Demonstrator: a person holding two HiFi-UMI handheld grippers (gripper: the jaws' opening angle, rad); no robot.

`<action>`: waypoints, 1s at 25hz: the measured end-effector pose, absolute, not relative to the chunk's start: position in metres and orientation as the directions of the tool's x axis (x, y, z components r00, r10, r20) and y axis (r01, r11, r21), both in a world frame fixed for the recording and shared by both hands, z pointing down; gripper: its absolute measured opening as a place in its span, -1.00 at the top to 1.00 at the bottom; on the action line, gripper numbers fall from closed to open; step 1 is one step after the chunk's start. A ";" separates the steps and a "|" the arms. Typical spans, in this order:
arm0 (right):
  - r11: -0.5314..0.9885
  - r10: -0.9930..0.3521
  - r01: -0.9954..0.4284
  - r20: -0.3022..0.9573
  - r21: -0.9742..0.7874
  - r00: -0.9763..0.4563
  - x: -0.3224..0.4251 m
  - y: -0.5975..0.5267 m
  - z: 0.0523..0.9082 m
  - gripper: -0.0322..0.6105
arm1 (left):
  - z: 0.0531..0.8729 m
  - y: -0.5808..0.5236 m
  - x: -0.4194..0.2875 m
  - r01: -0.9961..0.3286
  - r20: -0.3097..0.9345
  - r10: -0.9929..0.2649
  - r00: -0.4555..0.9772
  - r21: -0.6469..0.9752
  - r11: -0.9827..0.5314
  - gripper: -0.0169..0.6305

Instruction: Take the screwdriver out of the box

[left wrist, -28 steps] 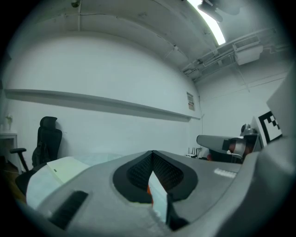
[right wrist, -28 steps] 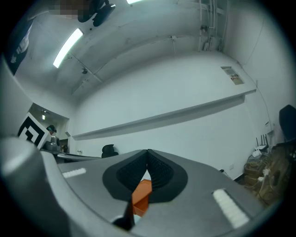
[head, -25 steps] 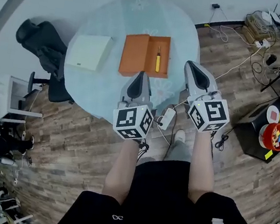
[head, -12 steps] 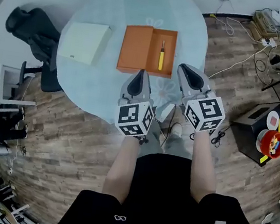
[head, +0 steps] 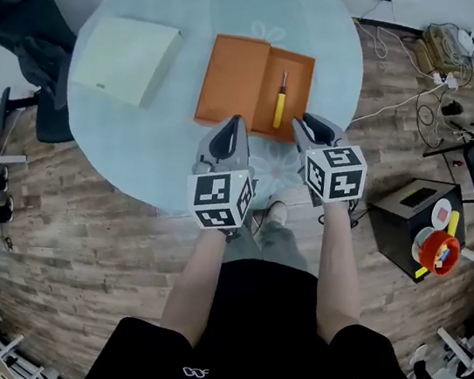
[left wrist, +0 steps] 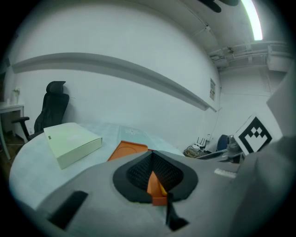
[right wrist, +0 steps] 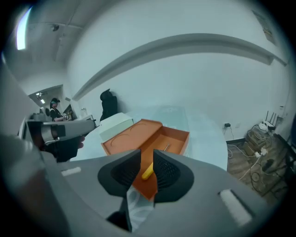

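Screwdriver point(head: 278, 107), yellow-handled, lies lengthwise in the tray of the open orange box point(head: 299, 83); neither gripper touches it.

Far left: a black office chair point(head: 25, 16) stands just beside the round pale-blue table point(head: 171, 161). On the table's left part sits a closed cream box point(head: 124, 60), apart from the orange box. The orange lid point(head: 232, 82) lies flat against the tray's left side.

Left gripper point(head: 233, 124): over the table's near part, nose just short of the lid. Jaws together at the tips, nothing gripped.

Right gripper point(head: 303, 122): nose at the tray's near right corner, near the screwdriver's handle end. Jaws opening, with a narrow gap and nothing in it; the yellow handle shows beyond the gap.

Right of the table: wood floor with loose cables point(head: 433, 59), a black stand point(head: 401, 213) and a red holder point(head: 435, 249) beside it.
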State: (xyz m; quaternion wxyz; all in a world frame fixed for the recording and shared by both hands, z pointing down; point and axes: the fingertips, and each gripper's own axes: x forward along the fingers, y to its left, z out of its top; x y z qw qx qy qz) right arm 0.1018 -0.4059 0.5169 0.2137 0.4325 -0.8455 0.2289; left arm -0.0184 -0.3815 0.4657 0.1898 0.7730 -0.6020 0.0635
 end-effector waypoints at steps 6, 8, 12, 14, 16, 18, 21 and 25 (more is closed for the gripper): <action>0.503 -0.520 -0.849 0.727 -0.164 -0.449 0.073 -0.442 0.557 0.50 | 0.482 -0.409 -0.057 -0.952 0.353 -0.900 0.256 0.255 -0.171 0.94; 0.500 -0.483 -0.854 0.773 -0.142 -0.411 0.065 -0.450 0.571 0.49 | 0.485 -0.417 -0.066 -0.948 0.357 -0.897 0.260 0.270 -0.168 0.94; 0.471 -0.391 -0.875 0.862 -0.113 -0.322 0.056 -0.461 0.598 0.49 | 0.483 -0.433 -0.078 -0.949 0.360 -0.892 0.275 0.251 -0.191 0.94; 0.438 -0.364 -0.895 0.893 -0.088 -0.266 0.056 -0.465 0.607 0.49 | 0.480 -0.440 -0.081 -0.953 0.362 -0.888 0.284 0.209 -0.220 0.94; 0.408 -0.342 -0.911 0.918 -0.049 -0.202 0.059 -0.468 0.615 0.51 | 0.476 -0.446 -0.082 -0.952 0.359 -0.885 0.297 0.178 -0.248 0.94; 0.389 -0.326 -0.921 0.936 0.005 -0.133 0.062 -0.472 0.622 0.54 | 0.475 -0.451 -0.082 -0.948 0.357 -0.880 0.315 0.168 -0.271 0.94; 0.362 -0.313 -0.930 0.948 0.067 -0.053 0.064 -0.477 0.628 0.65 | 0.476 -0.457 -0.081 -0.939 0.355 -0.871 0.339 0.178 -0.293 0.94; 0.337 -0.298 -0.936 0.955 0.101 -0.004 0.065 -0.482 0.629 0.62 | 0.478 -0.462 -0.079 -0.930 0.355 -0.861 0.364 0.189 -0.315 0.94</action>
